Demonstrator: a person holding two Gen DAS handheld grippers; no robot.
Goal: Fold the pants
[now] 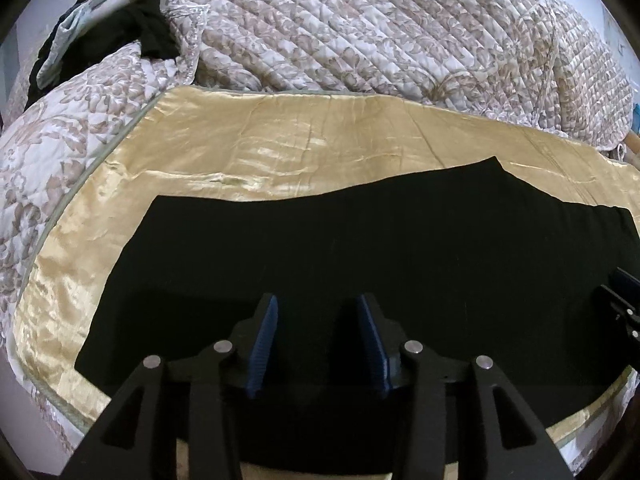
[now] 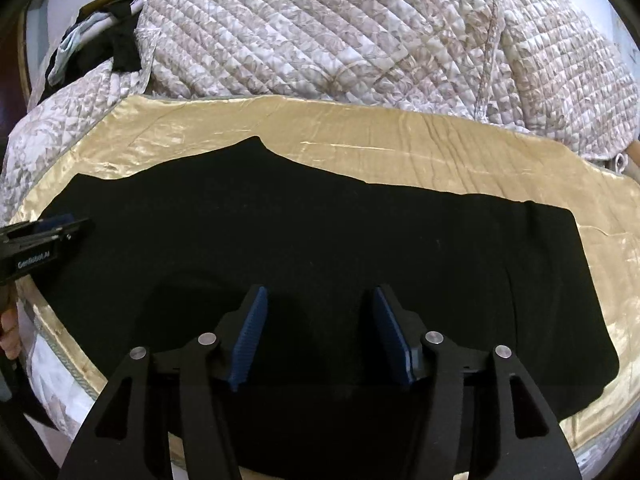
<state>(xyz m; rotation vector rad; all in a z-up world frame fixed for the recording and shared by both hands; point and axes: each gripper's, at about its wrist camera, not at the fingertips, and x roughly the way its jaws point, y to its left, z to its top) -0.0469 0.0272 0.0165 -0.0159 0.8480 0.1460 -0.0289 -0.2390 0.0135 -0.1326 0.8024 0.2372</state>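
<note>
Black pants (image 1: 360, 248) lie flat and long across a shiny gold cloth (image 1: 280, 136), their near edge running under both grippers. My left gripper (image 1: 318, 304) hovers over the near side of the pants, open, with bare fabric showing between its blue pads (image 1: 264, 344). The right gripper (image 2: 320, 298) stands open too, wider, over the pants (image 2: 360, 240) further right, nothing pinched. The pants' right end (image 2: 580, 320) stops short of the gold cloth's (image 2: 400, 136) edge. Each gripper shows in the other's view: the right one (image 1: 622, 308) at the right edge, the left one (image 2: 48, 232) at the left edge.
A quilted floral bedspread (image 1: 360, 28) is bunched up behind the gold cloth and wraps around its left side (image 1: 48, 152). Dark and pale clothes (image 1: 120, 28) are piled at the far left. A person's hand (image 2: 10, 332) shows at the left edge.
</note>
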